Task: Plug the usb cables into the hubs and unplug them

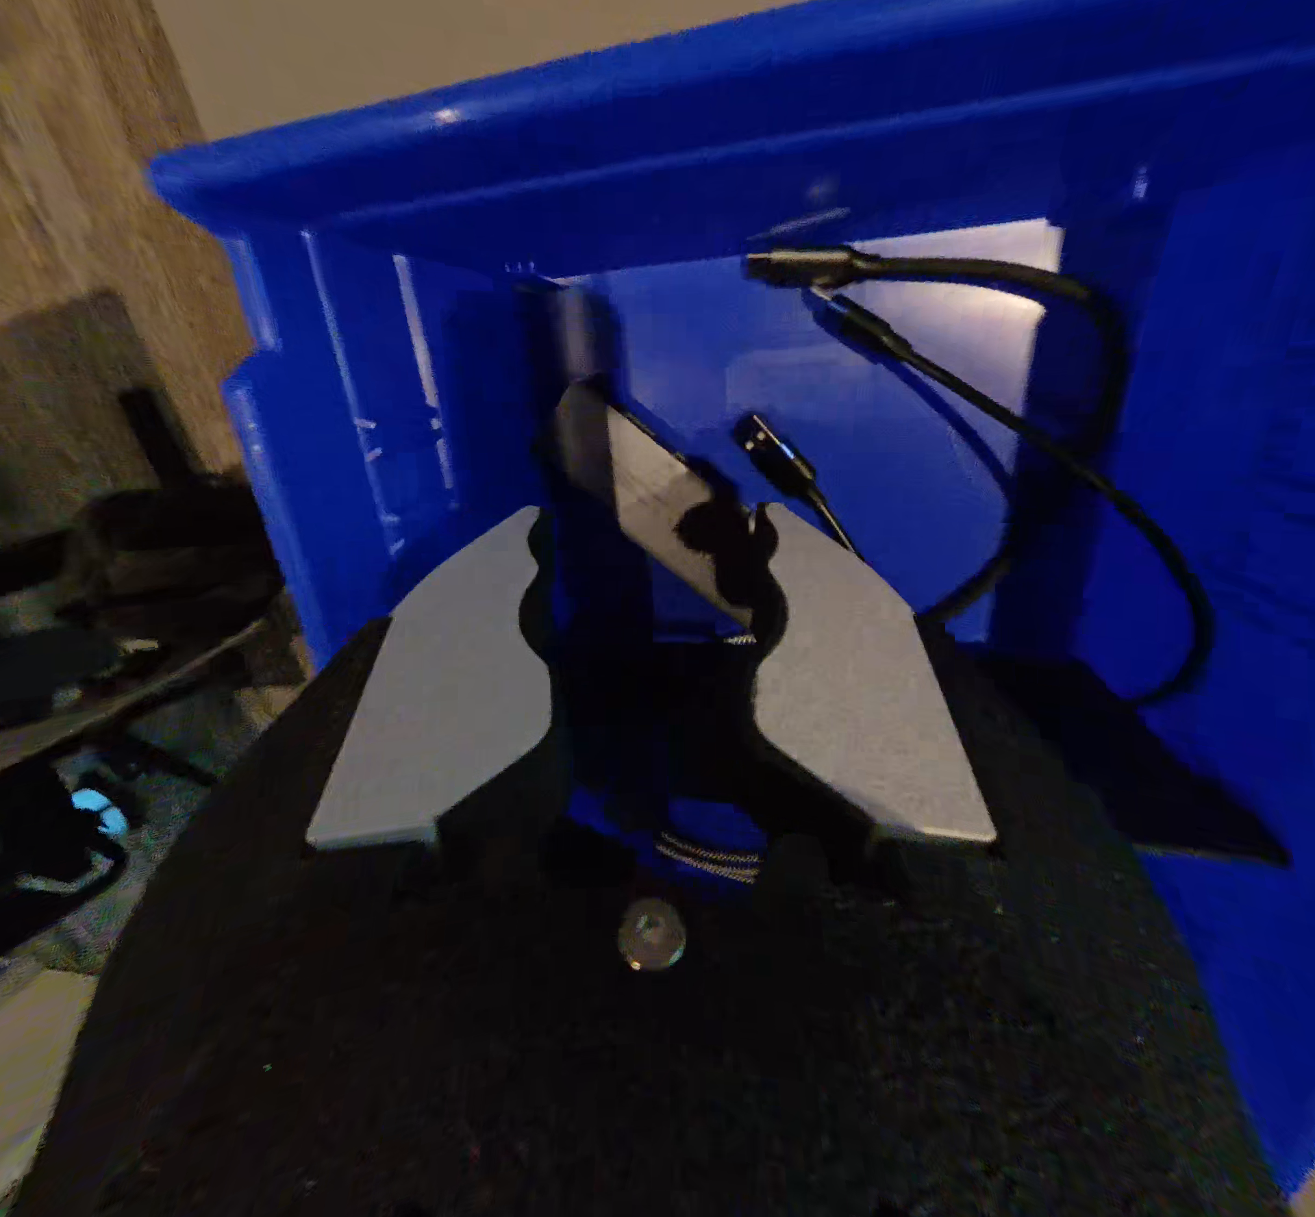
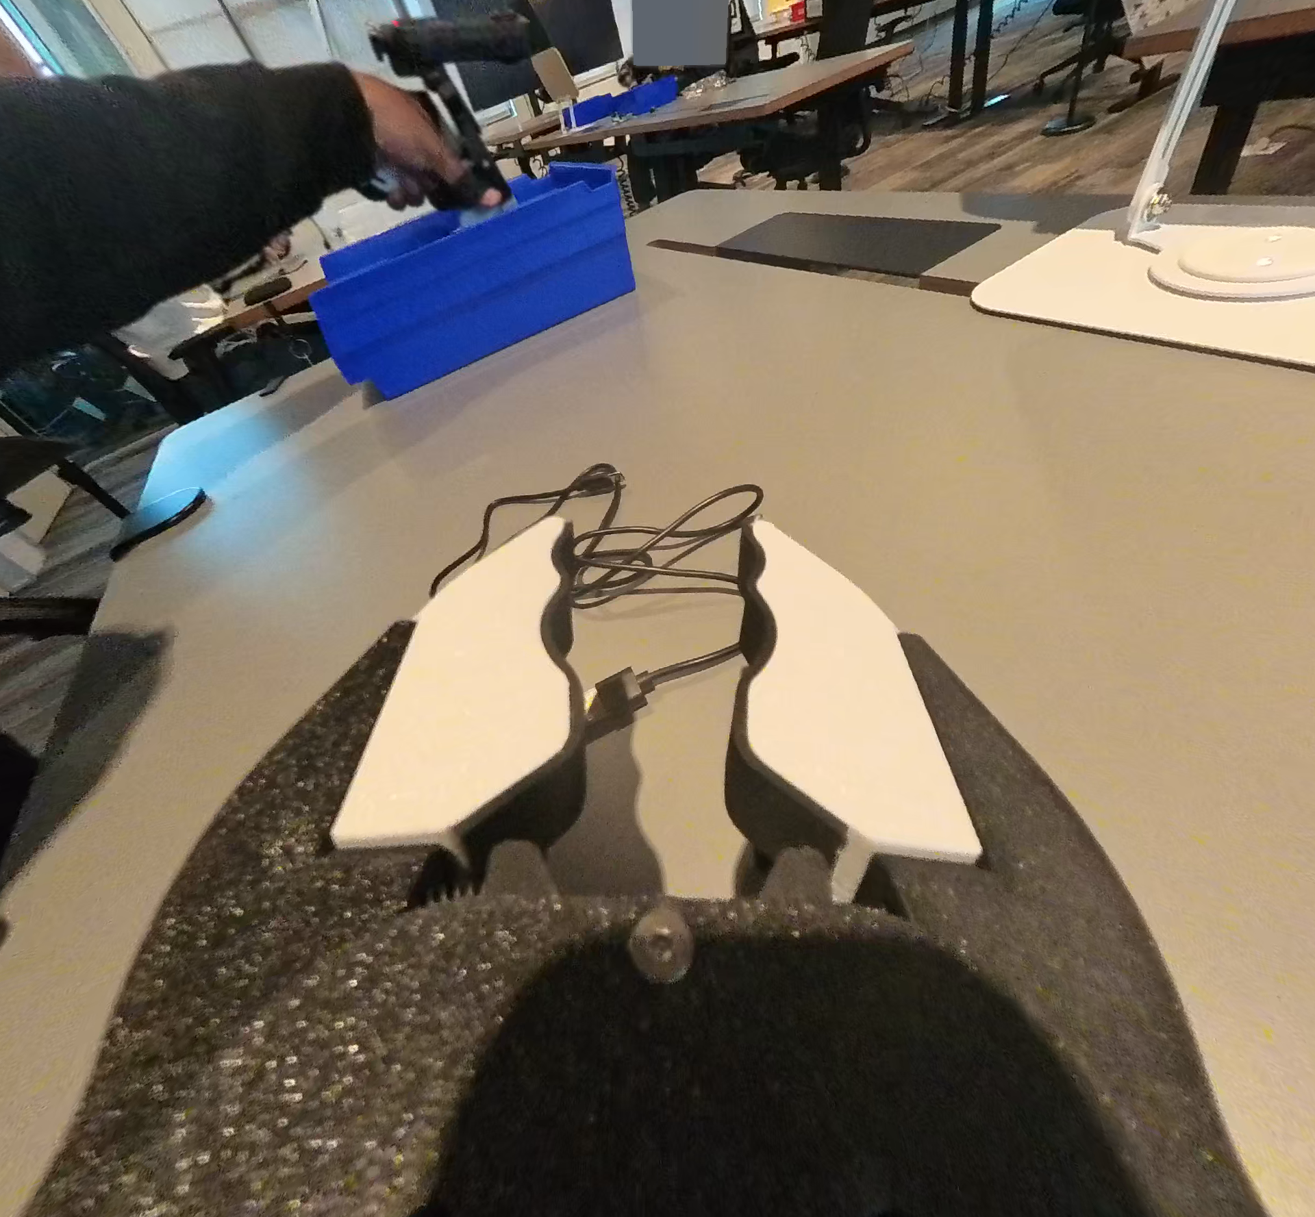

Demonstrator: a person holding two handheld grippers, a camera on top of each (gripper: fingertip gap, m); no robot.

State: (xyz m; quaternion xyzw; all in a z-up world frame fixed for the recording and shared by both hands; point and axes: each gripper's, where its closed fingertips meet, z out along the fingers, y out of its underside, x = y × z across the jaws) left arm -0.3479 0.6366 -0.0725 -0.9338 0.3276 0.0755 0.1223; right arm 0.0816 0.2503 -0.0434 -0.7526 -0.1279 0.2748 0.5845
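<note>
Left wrist view: left gripper [image 1: 651,535] sits inside the blue plastic bin [image 1: 711,137], fingers spread, slim grey metal hub [image 1: 640,485] tilted between them but I can't tell if it's pinched; loose black usb cables [image 1: 996,414] lie beyond. Right gripper [image 2: 651,542] hovers unclenched over a tangled black cable [image 2: 640,564] on the grey table [image 2: 925,471].

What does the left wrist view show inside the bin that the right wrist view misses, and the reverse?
Only the left wrist view: the bin's inside, with a grey hub between the left gripper's fingers and loose black cables beside it; the grasp is blurred. Only the right wrist view: a tangled black usb cable on the grey table between the open right gripper's fingers. Both: the blue bin.
</note>
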